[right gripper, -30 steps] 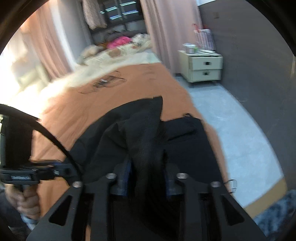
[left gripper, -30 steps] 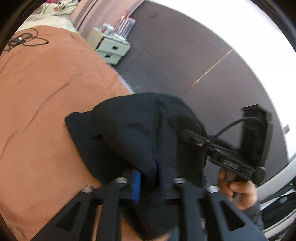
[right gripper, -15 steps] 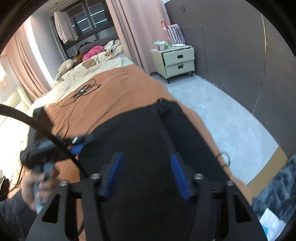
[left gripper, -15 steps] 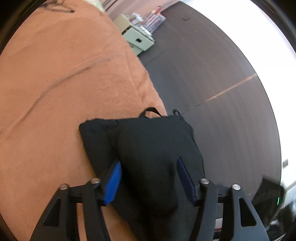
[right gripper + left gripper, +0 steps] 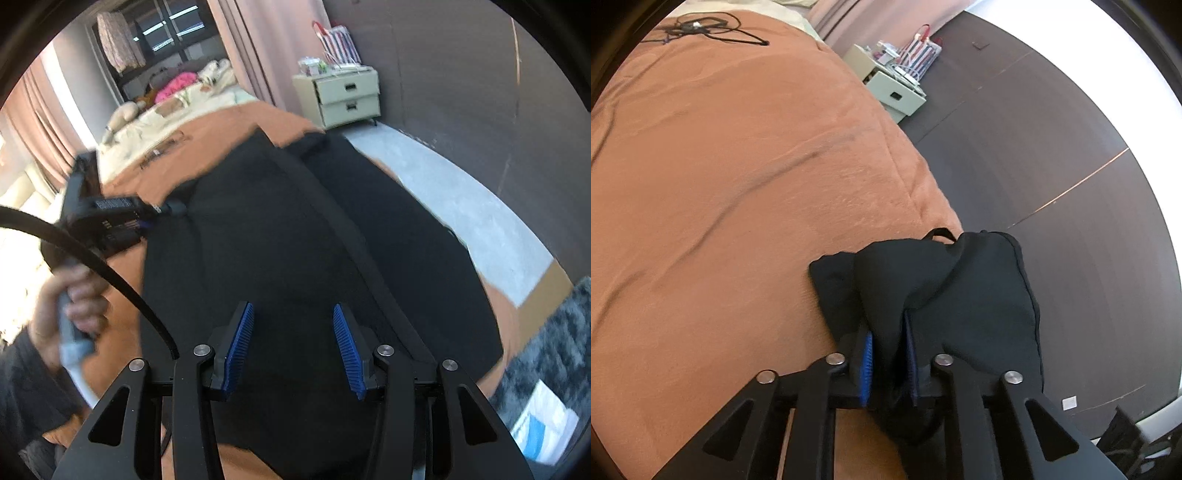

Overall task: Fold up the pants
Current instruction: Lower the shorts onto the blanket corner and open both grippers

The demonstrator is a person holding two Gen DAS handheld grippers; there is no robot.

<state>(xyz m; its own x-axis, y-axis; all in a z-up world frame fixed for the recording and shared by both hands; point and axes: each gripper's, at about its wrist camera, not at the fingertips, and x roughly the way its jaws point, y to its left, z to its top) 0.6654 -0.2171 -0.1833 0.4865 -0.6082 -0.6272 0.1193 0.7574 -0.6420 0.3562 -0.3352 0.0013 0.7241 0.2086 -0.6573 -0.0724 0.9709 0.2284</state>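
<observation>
While the black pants (image 5: 960, 291) lay folded on the orange bedspread (image 5: 738, 184) near its edge, the left gripper (image 5: 889, 354), its jaws having just closed, pinched a bunched fold of them. The right gripper (image 5: 293, 347) hung over the pants with jaws spread, gripping nothing.

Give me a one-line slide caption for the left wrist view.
Left gripper pinches a bunched fold of the black pants lying at the edge of the orange bedspread.
</observation>
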